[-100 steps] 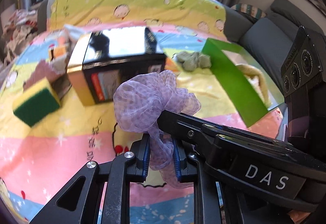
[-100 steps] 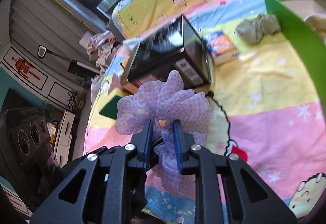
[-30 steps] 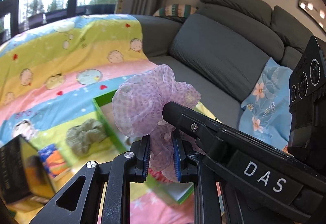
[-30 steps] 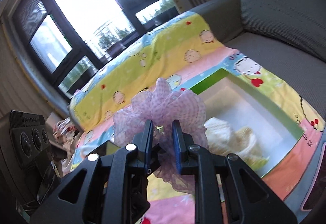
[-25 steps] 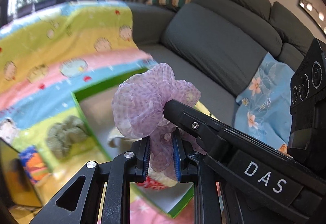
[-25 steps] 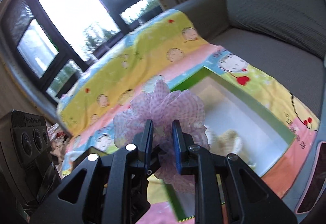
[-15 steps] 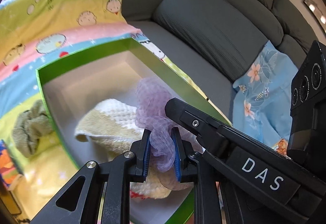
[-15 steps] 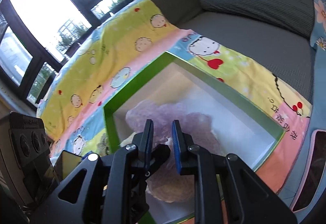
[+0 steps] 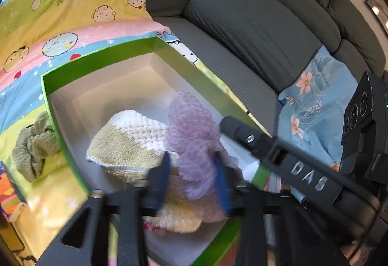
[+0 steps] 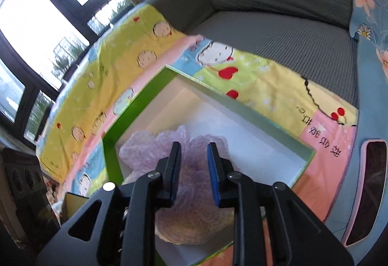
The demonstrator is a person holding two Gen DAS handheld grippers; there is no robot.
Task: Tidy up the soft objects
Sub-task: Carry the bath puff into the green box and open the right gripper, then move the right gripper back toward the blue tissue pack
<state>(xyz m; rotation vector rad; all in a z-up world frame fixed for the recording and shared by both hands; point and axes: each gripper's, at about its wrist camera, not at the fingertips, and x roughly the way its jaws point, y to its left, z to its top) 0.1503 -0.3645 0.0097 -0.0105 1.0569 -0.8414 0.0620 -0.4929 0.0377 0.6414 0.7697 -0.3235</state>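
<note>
A green cloth (image 9: 34,147) is seen on the blanket (image 9: 72,11), just outside the left wall of the box (image 9: 63,135). Inside the box, a cream towel (image 9: 131,142) is laid near the front. The purple puff (image 9: 194,135) is set on the towel, by the right wall. The left gripper (image 9: 191,178) is held with its fingers apart, one on each side of the puff. The right gripper (image 10: 194,164) is also held open over the puff (image 10: 150,152). A grey sofa (image 9: 254,23) is seen past the box.
</note>
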